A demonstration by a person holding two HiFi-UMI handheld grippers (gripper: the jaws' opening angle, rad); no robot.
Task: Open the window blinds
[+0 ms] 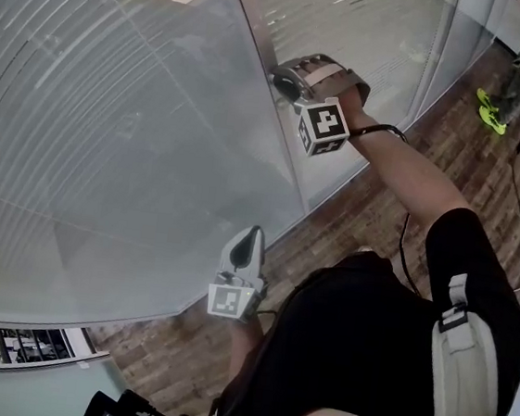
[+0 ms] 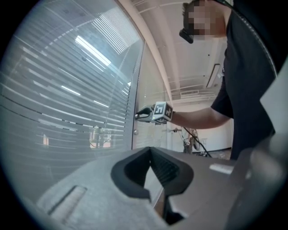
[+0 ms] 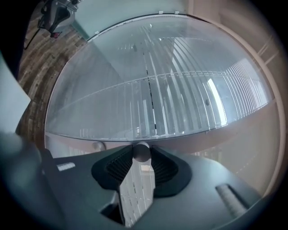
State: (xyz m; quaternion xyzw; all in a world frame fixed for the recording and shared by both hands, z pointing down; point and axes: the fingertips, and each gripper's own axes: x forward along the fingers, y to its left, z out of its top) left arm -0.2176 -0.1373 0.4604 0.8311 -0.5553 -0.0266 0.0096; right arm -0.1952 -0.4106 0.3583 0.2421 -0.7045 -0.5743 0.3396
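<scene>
**Head view.** The blinds [image 1: 109, 139] sit behind a glass pane, with the slats showing as a pale, mostly shut sheet. The right tool [image 1: 282, 77] is held out level against the post [image 1: 262, 25] at the pane's edge. The left tool [image 1: 251, 239] hangs low beside the glass and is touching nothing.

**Left gripper view.** The left tool's [image 2: 150, 150] jaws meet at their tips with nothing between them, so it is idle. Ahead, the right tool [image 2: 140, 114] is at the post, and a second knob [image 2: 135, 132] sits just below it.

**Right gripper view.** The right tool [image 3: 142, 157] is partly closed on a small round knob [image 3: 141, 150], pinched at the very tips of the pads. The blinds [image 3: 171, 103] lie just beyond it, and the second knob [image 3: 98, 146] is beside it.

**Risks.**
- The knob is smooth and round and is caught only at the pad tips. A wrist roll could spin the pads round it without turning it, or throw it out of the jaws.
- I cannot tell which way opens the slats. A wrong turn would shut them tighter.
- I cannot tell which knob governs this pane.
- Forcing the knob past its stop could strain the mechanism.
- A slip could drive the tool into the glass.
</scene>
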